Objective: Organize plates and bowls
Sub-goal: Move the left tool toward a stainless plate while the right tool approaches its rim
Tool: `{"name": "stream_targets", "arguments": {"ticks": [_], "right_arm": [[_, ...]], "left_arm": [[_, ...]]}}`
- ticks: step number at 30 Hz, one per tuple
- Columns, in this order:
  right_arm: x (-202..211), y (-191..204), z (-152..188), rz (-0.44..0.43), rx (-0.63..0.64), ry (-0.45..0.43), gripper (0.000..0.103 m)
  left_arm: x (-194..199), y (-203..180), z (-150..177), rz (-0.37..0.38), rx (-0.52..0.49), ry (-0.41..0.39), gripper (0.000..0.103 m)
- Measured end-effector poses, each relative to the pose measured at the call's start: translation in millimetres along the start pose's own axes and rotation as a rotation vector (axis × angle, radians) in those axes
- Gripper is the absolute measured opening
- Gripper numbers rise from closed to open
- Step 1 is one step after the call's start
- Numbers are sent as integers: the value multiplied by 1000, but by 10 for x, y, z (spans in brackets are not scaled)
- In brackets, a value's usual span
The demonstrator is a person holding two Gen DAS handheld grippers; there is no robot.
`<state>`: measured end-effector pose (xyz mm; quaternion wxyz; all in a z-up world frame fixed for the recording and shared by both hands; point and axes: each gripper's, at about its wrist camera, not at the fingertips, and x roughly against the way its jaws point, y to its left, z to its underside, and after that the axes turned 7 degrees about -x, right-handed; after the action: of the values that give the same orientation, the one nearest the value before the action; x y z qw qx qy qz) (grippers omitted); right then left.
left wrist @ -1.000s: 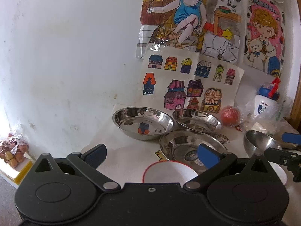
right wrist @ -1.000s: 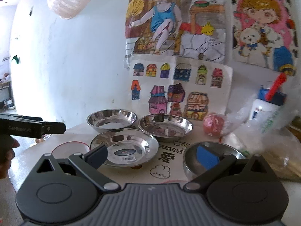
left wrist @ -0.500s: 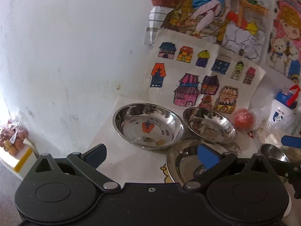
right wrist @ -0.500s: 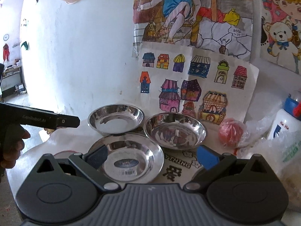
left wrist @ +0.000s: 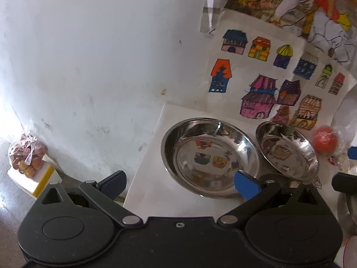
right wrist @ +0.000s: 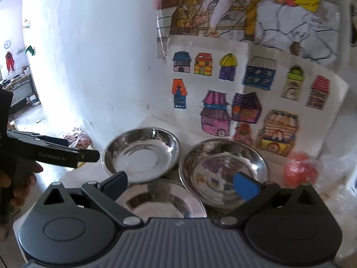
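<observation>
Both grippers reaching in, nothing picked up yet.

The left gripper (left wrist: 179,182) and right gripper (right wrist: 180,184) hang with fingers spread and empty over the white surface (left wrist: 151,192). Nearest the right one lies a shallow steel plate (right wrist: 162,197); behind it, side by side near the wall, sit a left steel bowl (right wrist: 141,154) and a right steel bowl (right wrist: 223,168), shiny and rimmed. The likely next move is pinching one rim squarely to stack it.

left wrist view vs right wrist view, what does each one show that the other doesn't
Only the left wrist view shows the bagged food on a yellow-edged box. Only the right wrist view shows the left tongs from outside, a hand and a third steel plate. Both show the two rear steel bowls, the red ball and the house drawing.
</observation>
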<state>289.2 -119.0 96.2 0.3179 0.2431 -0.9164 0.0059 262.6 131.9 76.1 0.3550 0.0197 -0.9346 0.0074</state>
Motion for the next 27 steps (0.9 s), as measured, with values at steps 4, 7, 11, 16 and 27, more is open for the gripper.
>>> {"name": "stream_targets", "arguments": {"ticks": [4, 7, 11, 16, 27], "right_arm": [[-237, 42, -111, -19, -29, 42, 103], [-385, 73, -125, -33, -66, 68, 103], [-521, 128, -109, -27, -117, 84, 102], [-572, 196, -92, -7, -174, 100, 101], [-504, 308, -84, 68, -262, 128, 99]], "left_arm": [[-128, 66, -93, 3, -9, 57, 102], [-228, 129, -121, 7, -11, 88, 102], [-317, 197, -120, 7, -25, 113, 102], [-355, 212, -121, -1, -59, 123, 102], [-304, 208, -144, 46, -84, 161, 102]]}}
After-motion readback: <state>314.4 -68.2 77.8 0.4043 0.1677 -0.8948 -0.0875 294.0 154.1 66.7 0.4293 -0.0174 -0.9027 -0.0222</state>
